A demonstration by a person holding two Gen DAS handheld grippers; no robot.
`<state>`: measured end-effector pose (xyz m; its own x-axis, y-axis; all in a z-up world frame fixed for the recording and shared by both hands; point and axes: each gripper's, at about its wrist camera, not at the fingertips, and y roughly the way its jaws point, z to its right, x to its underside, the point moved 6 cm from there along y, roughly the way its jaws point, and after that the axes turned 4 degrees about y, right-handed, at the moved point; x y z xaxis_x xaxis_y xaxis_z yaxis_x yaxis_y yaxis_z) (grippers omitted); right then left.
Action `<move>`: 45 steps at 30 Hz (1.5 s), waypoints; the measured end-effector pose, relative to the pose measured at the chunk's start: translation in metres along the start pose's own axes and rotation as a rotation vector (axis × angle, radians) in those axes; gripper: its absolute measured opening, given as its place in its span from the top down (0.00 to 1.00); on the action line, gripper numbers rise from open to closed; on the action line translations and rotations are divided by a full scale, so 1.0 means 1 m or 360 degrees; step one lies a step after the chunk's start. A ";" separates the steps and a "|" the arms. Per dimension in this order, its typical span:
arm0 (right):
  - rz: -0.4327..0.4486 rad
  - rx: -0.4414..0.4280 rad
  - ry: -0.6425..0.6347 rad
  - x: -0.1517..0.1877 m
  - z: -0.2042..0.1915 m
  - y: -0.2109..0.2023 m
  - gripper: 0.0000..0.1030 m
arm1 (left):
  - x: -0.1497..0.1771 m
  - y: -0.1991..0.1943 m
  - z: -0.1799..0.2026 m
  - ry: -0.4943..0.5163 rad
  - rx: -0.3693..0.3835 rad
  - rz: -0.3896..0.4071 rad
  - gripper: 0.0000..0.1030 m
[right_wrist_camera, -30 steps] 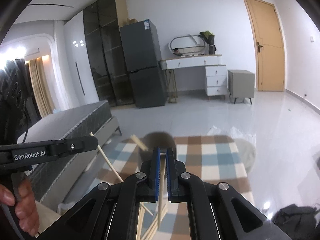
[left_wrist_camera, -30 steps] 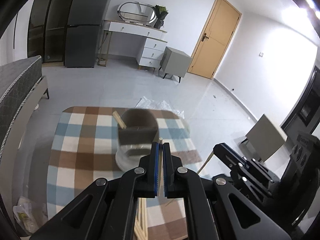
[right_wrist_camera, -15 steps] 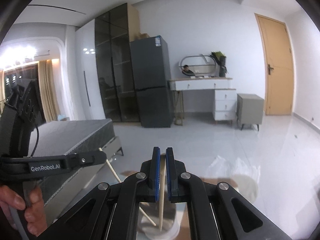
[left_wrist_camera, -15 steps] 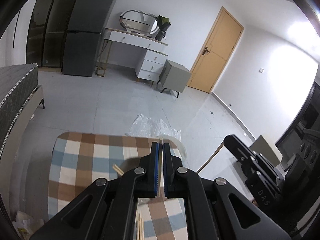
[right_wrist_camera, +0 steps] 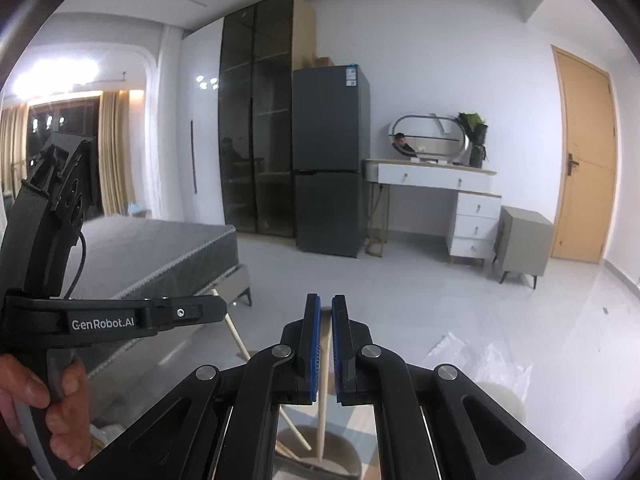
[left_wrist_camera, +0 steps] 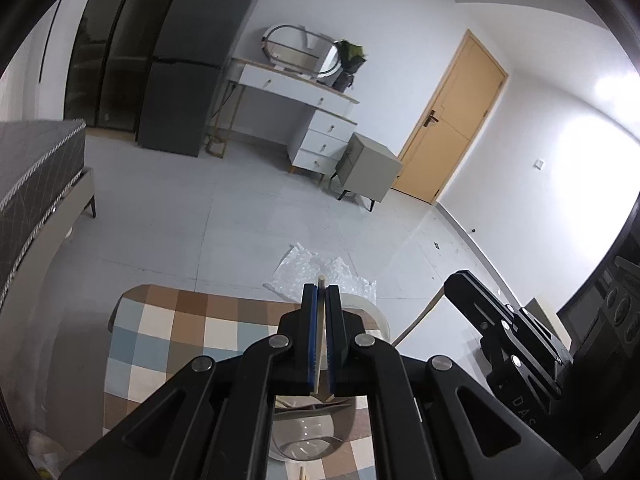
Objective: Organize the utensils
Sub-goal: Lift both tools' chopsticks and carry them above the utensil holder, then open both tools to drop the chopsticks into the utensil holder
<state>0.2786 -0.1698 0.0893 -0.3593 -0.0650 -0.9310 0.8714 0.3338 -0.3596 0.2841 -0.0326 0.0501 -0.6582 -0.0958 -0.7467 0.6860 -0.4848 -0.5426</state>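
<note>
Both grippers have lifted since a second ago: we see the checked cloth point(left_wrist_camera: 168, 344) slide lower in the left wrist view and the dark holder cup point(left_wrist_camera: 312, 420), earlier ahead of the fingers, now sits low, glimpsed under the left gripper point(left_wrist_camera: 320, 300). Left gripper jaws are shut on a wooden chopstick point(left_wrist_camera: 320, 360), its tip poking just past the blue pads point(left_wrist_camera: 312, 344); the stick runs down toward the cup, where we think it ends at the rim, hard to tell. Right gripper point(right_wrist_camera: 326, 312) likewise clamped on its own chopstick point(right_wrist_camera: 323, 400), which hangs down with its lower end over the cup point(right_wrist_camera: 316, 452); whether it touches the cup we cannot tell. From the right wrist view we see the left gripper's stick slanting down to the same cup, and a hand point(right_wrist_camera: 48, 408) on that gripper's grip. Crumpled plastic point(left_wrist_camera: 320, 272) lies on the floor beyond the cloth's far edge. Bed point(right_wrist_camera: 152, 252), fridge point(right_wrist_camera: 328, 160) and door point(right_wrist_camera: 588, 160) in background.
</note>
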 end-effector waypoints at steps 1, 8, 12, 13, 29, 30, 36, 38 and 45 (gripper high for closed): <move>-0.0011 0.0005 -0.0014 0.003 0.000 0.005 0.96 | 0.002 0.003 -0.004 -0.0017 0.0005 -0.0010 1.00; -0.0090 0.0001 -0.0126 0.028 -0.005 0.027 0.96 | 0.013 0.016 -0.014 -0.0069 -0.0003 -0.0064 1.00; -0.0152 -0.0025 -0.0165 0.041 -0.008 0.033 0.96 | 0.018 0.020 -0.012 -0.0070 0.0013 -0.0091 1.00; -0.0176 -0.0030 -0.0166 0.047 -0.009 0.034 0.95 | 0.019 0.020 -0.012 -0.0069 0.0007 -0.0100 1.00; -0.0280 -0.0116 0.0289 0.084 0.026 0.002 0.69 | 0.031 0.009 -0.015 -0.0066 -0.0074 -0.0219 0.50; -0.0273 -0.0111 0.0307 0.082 0.027 -0.001 0.68 | 0.031 0.005 -0.016 -0.0069 -0.0094 -0.0214 0.50; -0.0243 -0.0062 0.0388 0.085 0.038 -0.036 0.50 | 0.034 -0.014 -0.014 -0.0012 -0.0186 -0.0233 0.49; -0.0239 -0.0059 0.0400 0.085 0.038 -0.043 0.43 | 0.037 -0.021 -0.013 0.0012 -0.0229 -0.0223 0.49; -0.0180 -0.0039 0.0434 0.086 0.033 -0.079 0.29 | 0.052 -0.049 -0.009 0.0061 -0.0329 -0.0154 0.33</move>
<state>0.1898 -0.2330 0.0360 -0.5331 0.1511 -0.8324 0.8136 0.3615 -0.4554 0.2190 -0.0062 0.0343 -0.7144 -0.0224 -0.6993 0.6717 -0.3016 -0.6766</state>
